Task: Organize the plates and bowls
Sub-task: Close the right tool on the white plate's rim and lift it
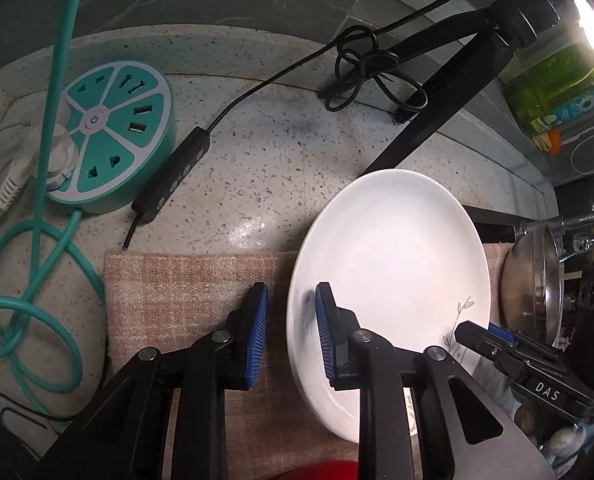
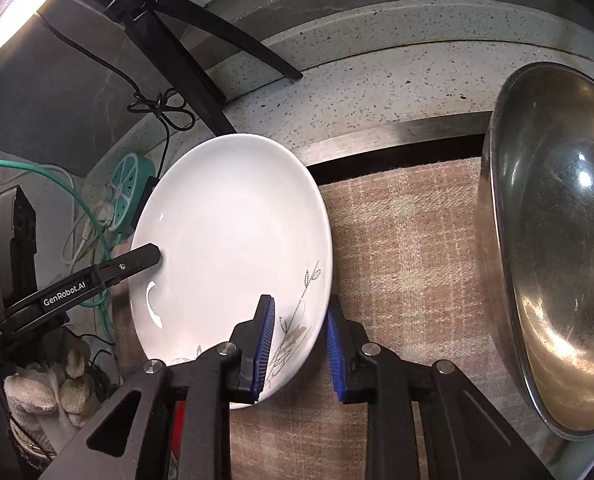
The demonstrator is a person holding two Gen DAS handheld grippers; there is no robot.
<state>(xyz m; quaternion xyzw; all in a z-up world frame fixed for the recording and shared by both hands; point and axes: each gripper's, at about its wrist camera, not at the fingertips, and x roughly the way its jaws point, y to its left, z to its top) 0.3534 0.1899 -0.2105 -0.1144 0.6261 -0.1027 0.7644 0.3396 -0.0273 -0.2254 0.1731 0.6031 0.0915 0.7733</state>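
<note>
Speckled pale stone forms the worktop point(image 1: 265, 148), with a woven beige cloth mat point(image 1: 185, 292) spread over its near part. On the mat sits a white plate point(image 1: 393, 264) with a fine leaf sprig drawn near one rim; it looks tilted, though how far it is lifted off the mat cannot be told. The left claw point(image 1: 291, 334) straddles the plate's left rim, one blue ribbed pad over the plate's inner face and the other outside above the mat; a clear gap shows between the outer pad and the rim, so whether the pads actually press the plate cannot be told. The right claw point(image 2: 301, 350) straddles the opposite rim by the leaf drawing, one pad over the plate's face and the other beyond the edge over the mat, again with a gap visible, so its grip is likewise uncertain. Just right of the plate on the mat rests a stainless steel bowl point(image 2: 553, 248), tilted on its side and apart from the plate. Farther back on the worktop lie a round teal power strip point(image 1: 113, 136) with a teal cable point(image 1: 37, 240), a black inline switch on a black cord point(image 1: 173, 174), and the legs of a black lamp stand point(image 1: 449, 92).
</note>
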